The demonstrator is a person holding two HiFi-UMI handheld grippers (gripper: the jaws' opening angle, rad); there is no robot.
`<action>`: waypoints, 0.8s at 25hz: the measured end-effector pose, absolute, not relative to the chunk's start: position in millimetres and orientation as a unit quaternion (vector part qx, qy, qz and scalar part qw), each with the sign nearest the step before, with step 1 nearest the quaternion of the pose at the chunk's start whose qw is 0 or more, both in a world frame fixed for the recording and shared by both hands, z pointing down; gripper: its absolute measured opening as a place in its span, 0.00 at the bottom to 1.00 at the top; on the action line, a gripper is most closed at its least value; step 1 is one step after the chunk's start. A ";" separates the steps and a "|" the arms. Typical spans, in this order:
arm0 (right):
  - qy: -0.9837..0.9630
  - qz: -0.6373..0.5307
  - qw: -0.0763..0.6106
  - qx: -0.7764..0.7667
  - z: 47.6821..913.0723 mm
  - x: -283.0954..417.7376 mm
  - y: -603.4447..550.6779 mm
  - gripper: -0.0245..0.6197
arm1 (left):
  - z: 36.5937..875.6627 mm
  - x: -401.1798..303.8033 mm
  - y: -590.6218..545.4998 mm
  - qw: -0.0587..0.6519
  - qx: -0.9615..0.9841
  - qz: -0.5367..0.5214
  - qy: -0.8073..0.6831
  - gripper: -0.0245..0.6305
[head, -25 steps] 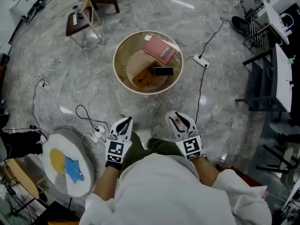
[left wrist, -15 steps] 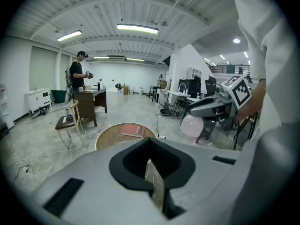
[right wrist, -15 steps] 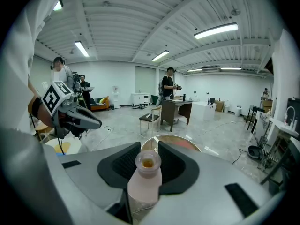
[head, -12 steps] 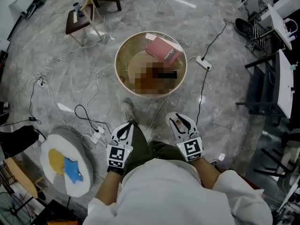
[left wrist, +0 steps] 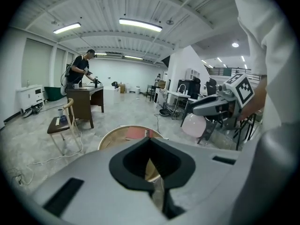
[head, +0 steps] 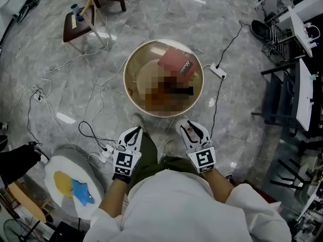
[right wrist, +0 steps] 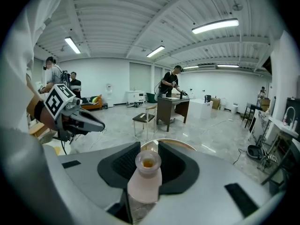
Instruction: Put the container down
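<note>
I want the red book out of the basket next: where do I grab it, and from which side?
Probably its raised upper edge, from above. The red book seems to lean against the basket wall, far right, so that edge stands free for the jaws, while its broad face gives them nothing to close on.

We carry a pale pink bottle [right wrist: 144, 179], amber at its mouth, against the black pads of our grey-white right gripper [right wrist: 145, 148]. Black-and-white square markers pattern it and the left gripper [head: 132, 135]. Ahead lie a tan round tub [head: 129, 87], a red book [head: 175, 64], a grey marbled floor [head: 252, 84], and a white disc [head: 65, 164] with yellow and blue shapes.
</note>
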State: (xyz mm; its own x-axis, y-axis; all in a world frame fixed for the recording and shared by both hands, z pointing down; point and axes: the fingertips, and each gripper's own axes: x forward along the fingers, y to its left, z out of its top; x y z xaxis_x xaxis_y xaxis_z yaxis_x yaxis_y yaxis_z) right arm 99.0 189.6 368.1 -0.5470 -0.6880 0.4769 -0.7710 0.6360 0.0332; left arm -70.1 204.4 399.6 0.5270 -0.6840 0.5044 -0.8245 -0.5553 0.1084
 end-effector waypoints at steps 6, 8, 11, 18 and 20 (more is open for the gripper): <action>-0.870 0.090 0.231 0.425 383.5 57.7 117.7 0.25 | 417.8 -94.6 127.0 0.171 0.867 0.212 -0.417 0.05; -0.870 0.086 0.232 0.427 391.1 44.6 93.6 0.25 | 424.7 -101.0 102.7 0.169 0.870 0.212 -0.411 0.05; -0.869 0.079 0.236 0.427 405.8 26.6 57.2 0.25 | 436.4 -106.2 68.9 0.168 0.874 0.209 -0.406 0.05; -0.880 0.072 0.236 0.406 470.6 -6.0 -18.5 0.25 | 484.2 -109.3 10.3 0.164 0.867 0.228 -0.412 0.05; -0.884 0.073 0.237 0.395 492.6 -11.1 -33.3 0.25 | 498.3 -107.3 -2.4 0.158 0.863 0.235 -0.418 0.05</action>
State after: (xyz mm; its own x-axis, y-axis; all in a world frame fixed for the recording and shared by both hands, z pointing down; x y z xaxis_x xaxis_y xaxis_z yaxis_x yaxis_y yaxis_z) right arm -11.1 -33.3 492.6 -0.5753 -0.6650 0.4762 -0.7341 0.6765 0.0580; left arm -107.3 -2.4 498.3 0.5401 -0.6478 0.5373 -0.7963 -0.6000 0.0770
